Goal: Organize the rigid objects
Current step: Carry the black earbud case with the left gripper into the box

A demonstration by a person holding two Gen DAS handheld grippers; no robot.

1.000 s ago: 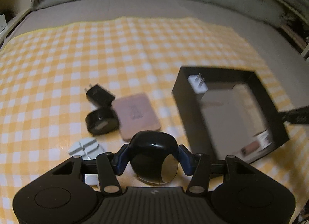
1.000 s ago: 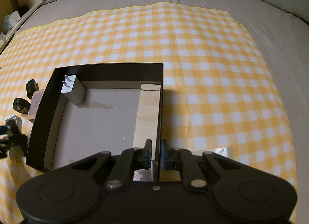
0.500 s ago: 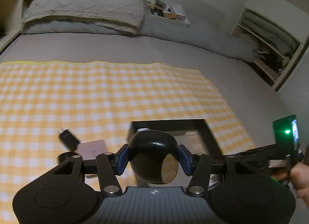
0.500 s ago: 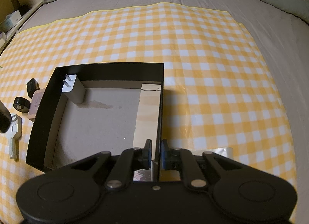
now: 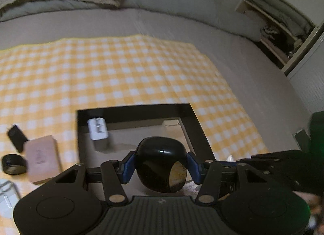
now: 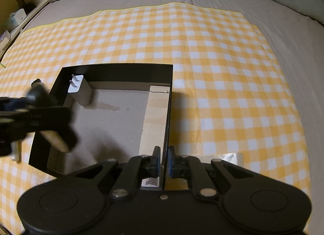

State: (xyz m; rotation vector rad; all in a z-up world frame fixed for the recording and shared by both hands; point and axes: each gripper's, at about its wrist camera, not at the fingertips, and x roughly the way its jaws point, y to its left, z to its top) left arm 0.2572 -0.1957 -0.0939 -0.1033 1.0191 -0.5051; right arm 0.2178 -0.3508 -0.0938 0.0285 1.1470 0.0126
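The left tool (image 5: 161, 169) was clenched on a rounded black case (image 5: 161, 167), carried above the open black box (image 5: 190, 125), whose floor lay just ahead of and below its tips. The right tool (image 6: 164, 159) was clamped on the box's right wall, bracing it on the checked cloth (image 6: 202, 52) spread over the bed. A white plug adapter (image 5: 97, 129) stood in the box's far-left corner. Off to the left tool's left, outside the box, lay a pink case (image 5: 42, 158), a black adapter (image 5: 16, 140) and a small black round object (image 5: 13, 164). The step in hand seemed to be delivering the case; next it probably needed lowering over bare floor, then releasing.
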